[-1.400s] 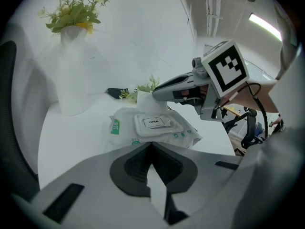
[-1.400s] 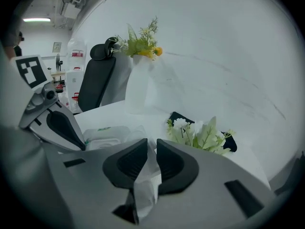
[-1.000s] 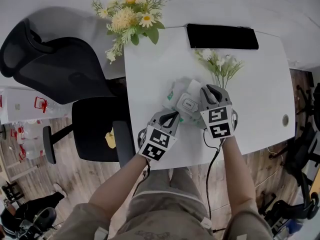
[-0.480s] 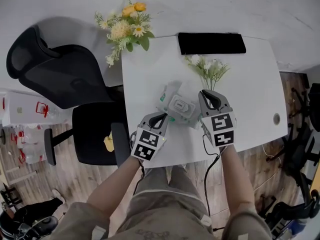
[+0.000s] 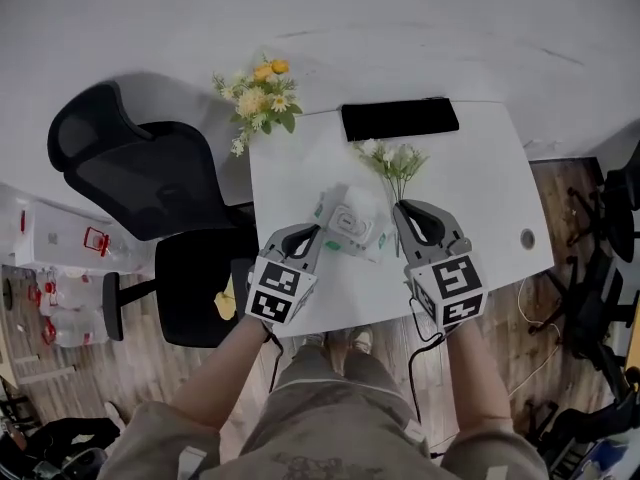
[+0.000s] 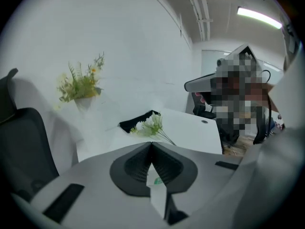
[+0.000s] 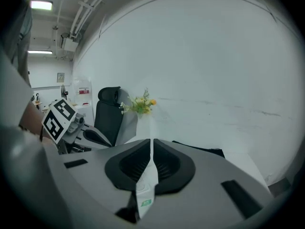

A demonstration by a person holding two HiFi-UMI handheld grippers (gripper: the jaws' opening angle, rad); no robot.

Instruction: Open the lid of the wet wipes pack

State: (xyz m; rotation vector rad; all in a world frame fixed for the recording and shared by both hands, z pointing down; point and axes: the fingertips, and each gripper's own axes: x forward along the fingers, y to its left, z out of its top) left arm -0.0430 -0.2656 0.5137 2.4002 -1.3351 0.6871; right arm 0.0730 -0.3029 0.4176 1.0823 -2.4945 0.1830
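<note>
Your left claw (image 5: 313, 231) is clamped on the left edge of the soft white wet wipes pack (image 5: 350, 223). Your right claw (image 5: 401, 208) has just been closing and now pinches the right edge. The pack hangs between them over the white worktop (image 5: 480, 188).

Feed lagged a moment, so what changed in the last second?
The right gripper has just closed its jaws on the right edge of the wet wipes pack, and both grippers have raised the pack off the table. The left gripper kept its grip on the left edge. The white flowers stayed put.
</note>
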